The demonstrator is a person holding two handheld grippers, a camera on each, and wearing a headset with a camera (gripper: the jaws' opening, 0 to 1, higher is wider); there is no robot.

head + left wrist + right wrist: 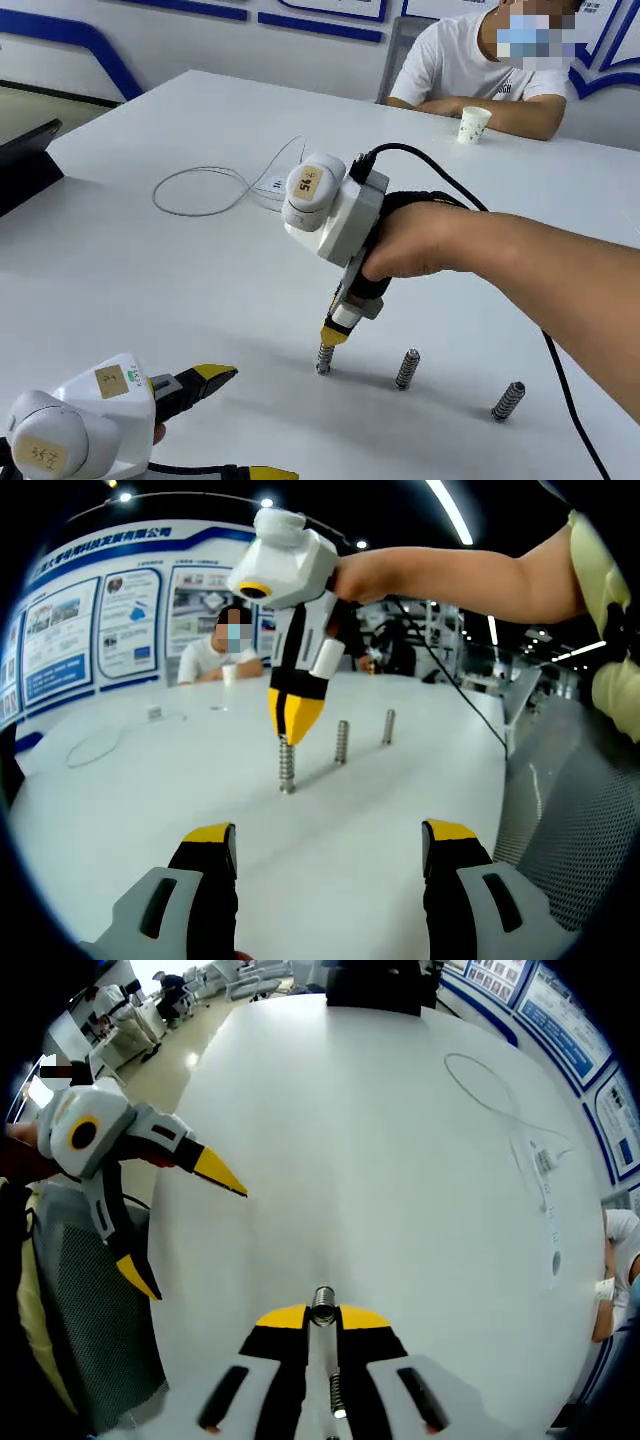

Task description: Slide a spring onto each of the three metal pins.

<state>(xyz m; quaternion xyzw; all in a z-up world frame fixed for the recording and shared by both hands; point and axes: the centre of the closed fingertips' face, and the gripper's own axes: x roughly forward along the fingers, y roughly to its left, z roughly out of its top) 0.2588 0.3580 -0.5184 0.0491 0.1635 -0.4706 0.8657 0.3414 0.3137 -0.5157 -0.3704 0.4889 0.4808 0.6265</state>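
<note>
1. Your right gripper (331,338) pinched the last spring (324,360), standing upright on the table (150,280); its pin was hidden.
2. The middle spring (407,368) and far-right spring (509,400) already stood loaded.
3. Your left gripper (330,835) hung spread, idle.
4. Next likely called for pushing down, then releasing straight.

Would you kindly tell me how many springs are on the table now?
3. The left spring is held in the right gripper; the middle spring and the right spring stand free beside it. None looks hidden.
</note>
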